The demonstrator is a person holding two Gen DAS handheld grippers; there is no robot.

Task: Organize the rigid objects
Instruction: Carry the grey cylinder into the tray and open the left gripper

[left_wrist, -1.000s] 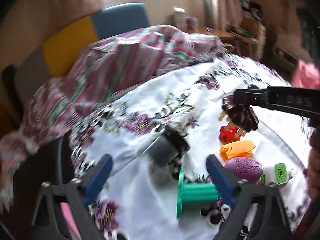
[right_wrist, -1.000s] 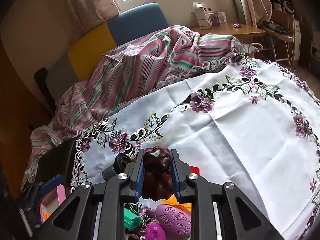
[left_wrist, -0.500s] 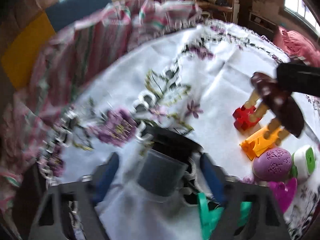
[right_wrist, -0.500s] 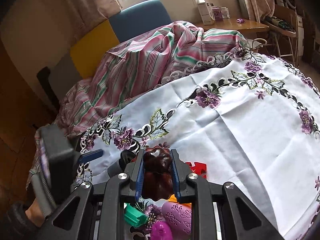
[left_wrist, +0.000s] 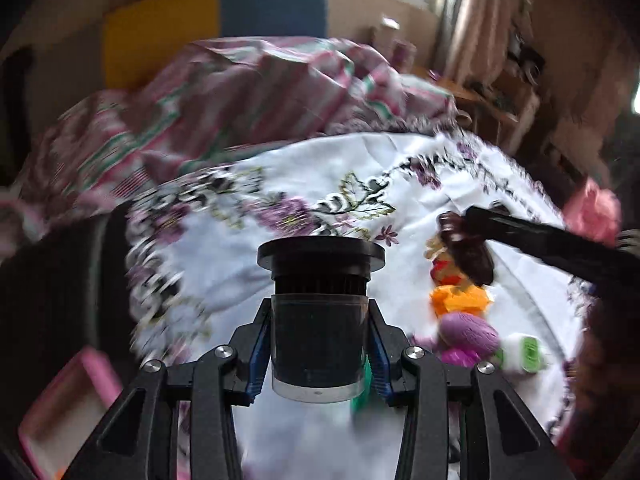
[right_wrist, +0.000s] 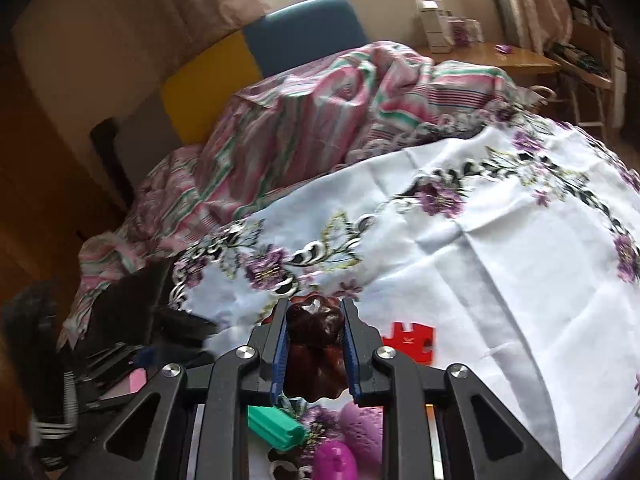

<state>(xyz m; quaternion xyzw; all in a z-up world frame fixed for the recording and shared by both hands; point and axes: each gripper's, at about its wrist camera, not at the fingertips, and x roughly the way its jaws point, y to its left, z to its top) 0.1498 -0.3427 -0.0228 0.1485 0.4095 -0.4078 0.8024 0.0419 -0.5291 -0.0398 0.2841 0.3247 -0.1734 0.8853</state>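
Note:
My left gripper (left_wrist: 319, 340) is shut on a dark jar with a black lid (left_wrist: 320, 304) and holds it above the white flowered tablecloth (left_wrist: 360, 168). My right gripper (right_wrist: 314, 344) is shut on a brown fluted mould (right_wrist: 316, 344); it also shows in the left wrist view (left_wrist: 468, 248), held above the toys. On the cloth lie a red puzzle piece (right_wrist: 408, 340), an orange piece (left_wrist: 460, 300), a purple egg (left_wrist: 468, 332), a green spool (right_wrist: 276, 428) and a white-and-green piece (left_wrist: 524, 352).
A pink tray (left_wrist: 68, 404) sits low at the left, off the table edge. A striped pink cloth (right_wrist: 320, 120) is heaped at the far side. Blue and yellow chair backs (right_wrist: 304, 32) stand behind it. A wooden desk (right_wrist: 500, 56) is at the far right.
My left gripper closed on the dark jar and lifted it off the cloth. My right gripper still holds the brown mould, moved little.

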